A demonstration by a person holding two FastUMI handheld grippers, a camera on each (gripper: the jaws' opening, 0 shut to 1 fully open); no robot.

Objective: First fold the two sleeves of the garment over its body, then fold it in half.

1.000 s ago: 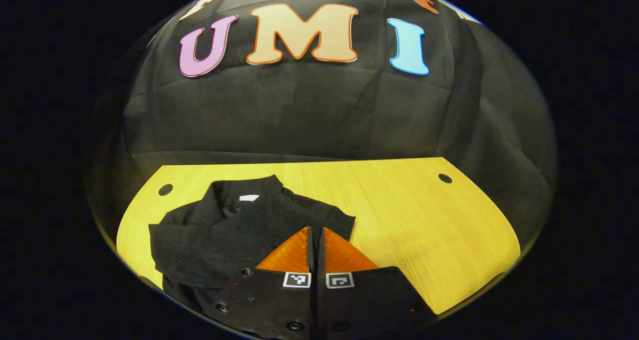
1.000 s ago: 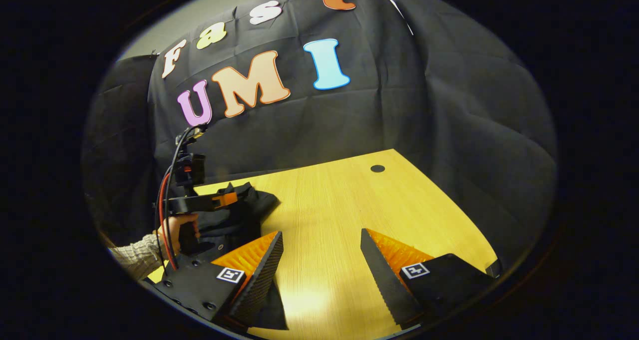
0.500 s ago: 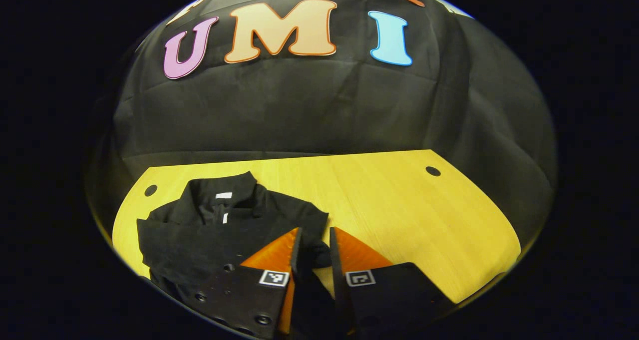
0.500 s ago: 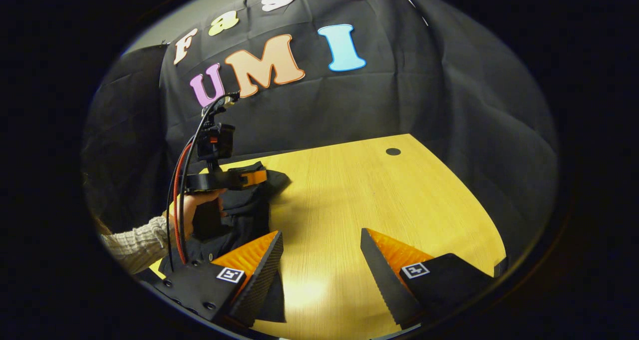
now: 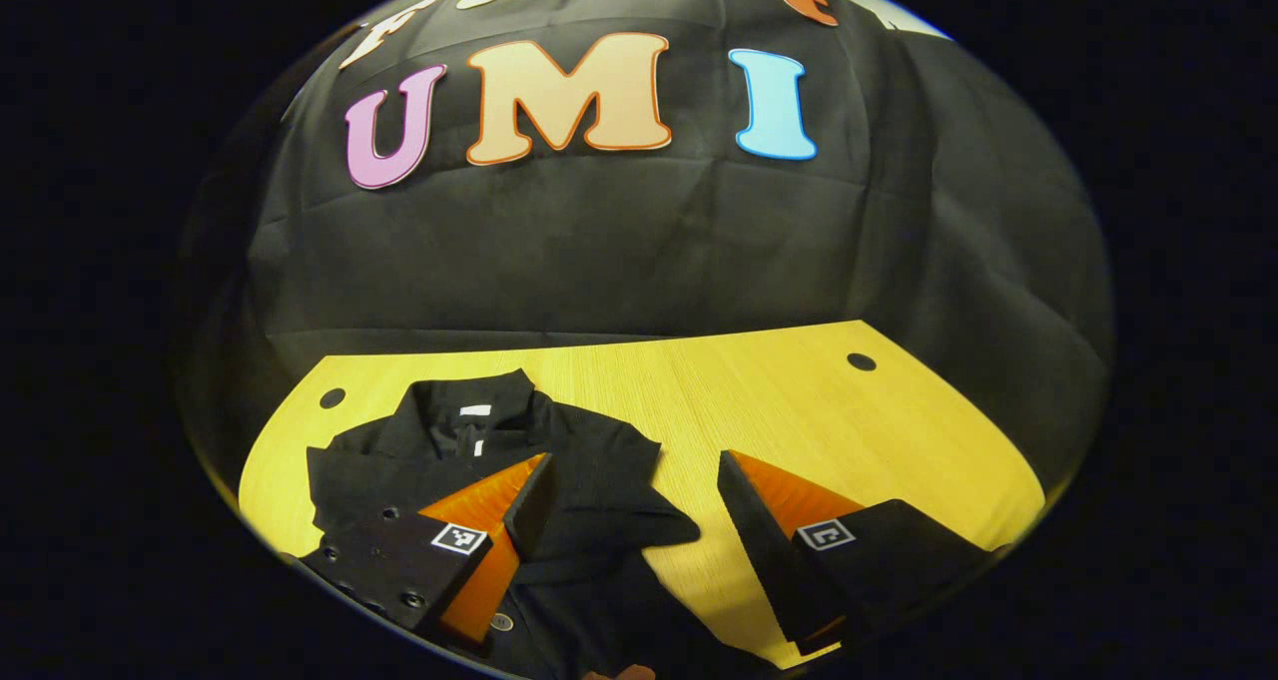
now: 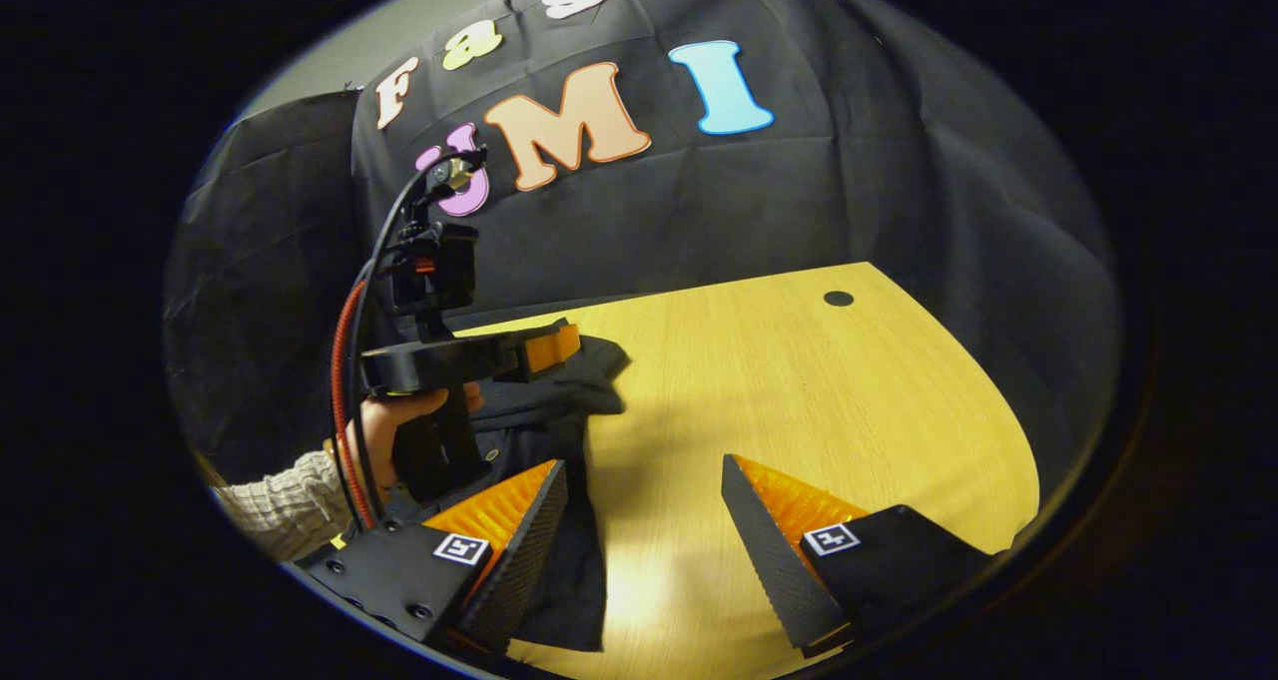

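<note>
The garment (image 5: 559, 490) lies on the desk (image 5: 849, 420), under and ahead of the left gripper (image 5: 629, 505), collar away. Both jaws gape empty; the right gripper (image 6: 644, 520) hangs beside its hem edge.

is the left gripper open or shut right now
Open: in the left gripper view the left gripper has its fingers spread wide above the black garment, holding nothing.

So I'm working over a yellow wood-grain table (image 5: 799, 400) with two small dark round holes (image 5: 861, 361) near its far corners, one each side. Wrinkly black cloth wall (image 5: 619, 251) hangs right behind it.
</note>
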